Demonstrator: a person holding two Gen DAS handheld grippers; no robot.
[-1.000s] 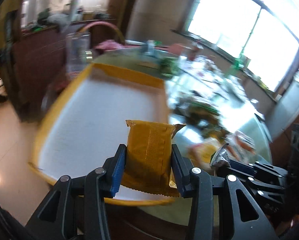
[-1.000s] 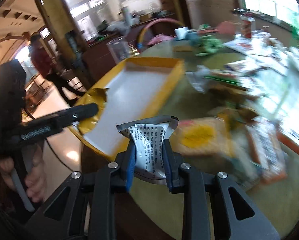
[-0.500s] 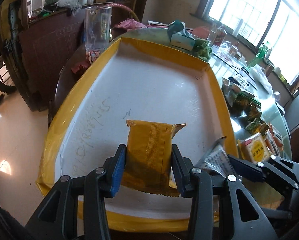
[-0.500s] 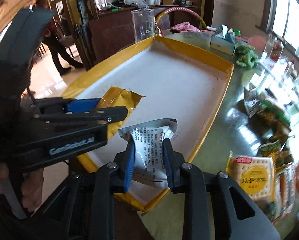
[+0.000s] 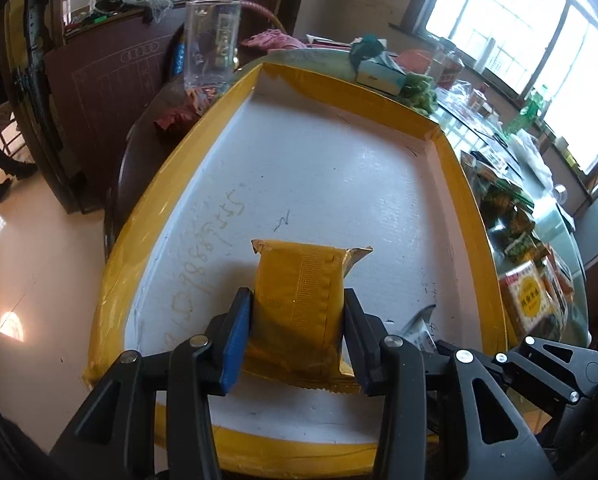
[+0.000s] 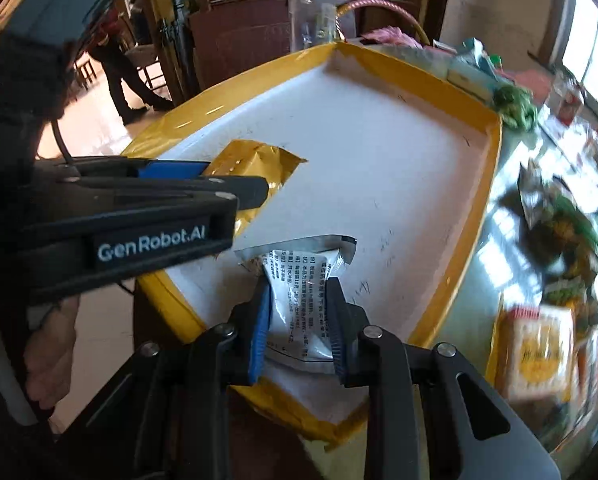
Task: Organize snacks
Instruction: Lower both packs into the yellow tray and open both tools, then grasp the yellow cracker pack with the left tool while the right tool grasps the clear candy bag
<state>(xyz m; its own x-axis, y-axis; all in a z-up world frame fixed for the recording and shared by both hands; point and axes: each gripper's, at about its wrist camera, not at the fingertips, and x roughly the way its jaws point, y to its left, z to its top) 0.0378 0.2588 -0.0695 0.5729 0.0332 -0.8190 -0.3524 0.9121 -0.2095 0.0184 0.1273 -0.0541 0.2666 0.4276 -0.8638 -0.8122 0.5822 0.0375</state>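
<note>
Left jaws clamped on the flanks of an orange snack packet [image 5: 299,304], blue pads pressing the wrapper in slightly. Right jaws pinched on a silver printed sachet [image 6: 299,304], gripped low, its crimped top edge flaring free above. Both held over the near end of a white tray with a yellow rim [image 5: 465,208], neither packet visibly resting on the floor of it.

Left gripper [image 5: 297,334] and right gripper [image 6: 297,320] close together, the left body crossing just beside the sachet in the right wrist view. Likely trouble there: contact between the two tools on opening or withdrawal, enough to knock one packet askew or drag it along.

Release height hard to judge from these views. If let go too high, a light wrapper apt to flutter, tumble, or slide on the smooth white surface. If let go too near the front rim, a packet apt to land on the yellow edge and tip off toward the floor.

Squeezing harder probably unwise: possible crushing of whatever sits inside the orange packet.

Beyond the tray, a tall clear glass [image 5: 211,44] beside the far left corner, well apart for now but at risk from a wide swing. To the right, more snacks [image 5: 529,300] on the glossy tabletop [image 6: 475,308], not yet sorted.
</note>
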